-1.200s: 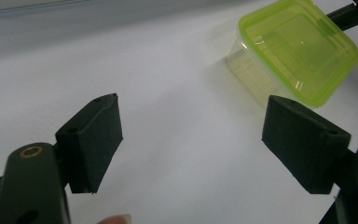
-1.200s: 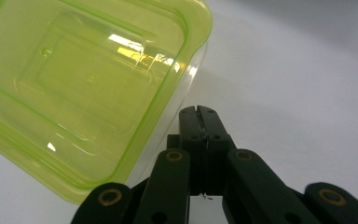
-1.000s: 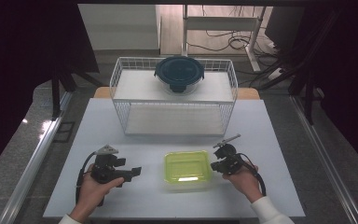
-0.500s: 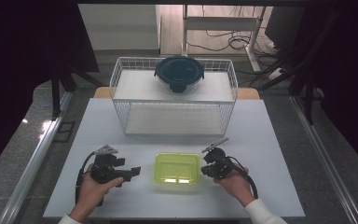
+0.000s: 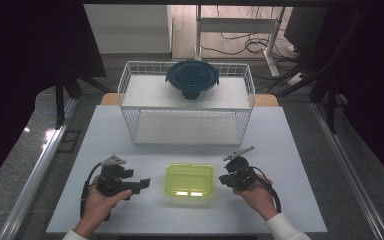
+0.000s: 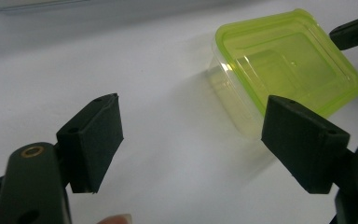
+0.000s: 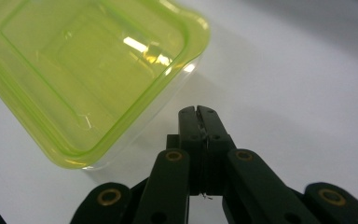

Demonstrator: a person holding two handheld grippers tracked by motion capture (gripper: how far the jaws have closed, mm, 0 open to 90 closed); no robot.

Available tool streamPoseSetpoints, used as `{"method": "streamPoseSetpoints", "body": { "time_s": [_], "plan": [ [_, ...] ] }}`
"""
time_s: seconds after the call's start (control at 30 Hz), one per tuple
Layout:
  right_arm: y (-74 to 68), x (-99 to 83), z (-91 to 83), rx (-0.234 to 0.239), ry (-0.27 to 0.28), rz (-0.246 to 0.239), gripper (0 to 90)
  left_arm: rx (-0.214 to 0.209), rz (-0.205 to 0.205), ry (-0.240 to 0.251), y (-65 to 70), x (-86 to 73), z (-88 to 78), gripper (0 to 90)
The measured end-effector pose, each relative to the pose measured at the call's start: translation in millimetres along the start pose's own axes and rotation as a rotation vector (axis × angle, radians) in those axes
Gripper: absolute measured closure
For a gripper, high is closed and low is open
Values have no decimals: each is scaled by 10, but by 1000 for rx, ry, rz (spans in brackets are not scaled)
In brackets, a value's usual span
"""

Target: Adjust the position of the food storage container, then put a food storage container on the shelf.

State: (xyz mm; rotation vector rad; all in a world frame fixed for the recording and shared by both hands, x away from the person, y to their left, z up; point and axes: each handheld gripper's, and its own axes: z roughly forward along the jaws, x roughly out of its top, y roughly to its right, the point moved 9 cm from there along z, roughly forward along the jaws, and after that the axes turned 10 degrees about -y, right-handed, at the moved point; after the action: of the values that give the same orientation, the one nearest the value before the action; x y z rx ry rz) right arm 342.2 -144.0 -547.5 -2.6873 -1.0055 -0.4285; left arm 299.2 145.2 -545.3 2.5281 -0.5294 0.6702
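1. Two tongs are held either side of the green-lidded container (image 5: 190,180), resting on the tabletop (image 5: 290,150) between them.
2. Left tongs (image 6: 191,140) are spread wide, empty.
3. Right tongs (image 7: 199,116) are fully closed, empty, just beside the container's edge.
4. Approach is judged in hand; opening the right tongs is required next.

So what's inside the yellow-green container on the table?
Nothing that can be seen: through the translucent lid of the yellow-green container and its clear walls, the high view and both gripper views show only bare plastic and glare. The lid is on, so small contents under the reflections cannot be ruled out.
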Motion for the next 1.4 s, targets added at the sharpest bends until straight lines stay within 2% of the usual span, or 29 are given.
{"method": "streamPoseSetpoints", "body": {
  "time_s": [0.1, 0.17, 0.2, 0.33, 0.4, 0.47, 0.5, 0.6, 0.7, 0.87, 1.03, 1.4],
  "plan": [
    [34, -10, -128, 16, 64, 34, 880, -2, -2, 3, 0, 1, -7, 202],
    [33, -21, -210, 51, 112, 50, 852, -2, -2, 3, -1, 1, -7, 202],
    [36, -25, -239, 67, 131, 60, 809, 0, -3, 4, -3, 2, -4, 202],
    [41, -25, -278, 98, 182, 121, 478, 1, -5, 2, -5, 1, -4, 203],
    [30, -19, -299, 125, 209, 147, 394, 0, -5, 1, -7, 0, -7, 204],
    [5, -14, -328, 182, 222, 166, 318, -1, -6, 2, -10, 1, -7, 204],
    [-22, -7, -343, 226, 234, 175, 301, 0, -6, 2, -13, 1, -7, 205],
    [-43, -11, -348, 253, 242, 181, 262, 0, -10, 4, -21, 1, -10, 210],
    [-23, -21, -331, 219, 246, 188, 215, -4, -18, 10, -22, 4, -20, 223],
    [-39, -21, -329, 215, 254, 184, 213, -14, -23, 16, -3, 18, -40, 245],
    [-77, -8, -324, 250, 258, 181, 213, -23, -27, 13, 5, 26, -27, 243],
    [-88, -15, -273, 252, 247, 197, 230, -51, -56, 15, 21, 75, -1, 241]
  ]
}}
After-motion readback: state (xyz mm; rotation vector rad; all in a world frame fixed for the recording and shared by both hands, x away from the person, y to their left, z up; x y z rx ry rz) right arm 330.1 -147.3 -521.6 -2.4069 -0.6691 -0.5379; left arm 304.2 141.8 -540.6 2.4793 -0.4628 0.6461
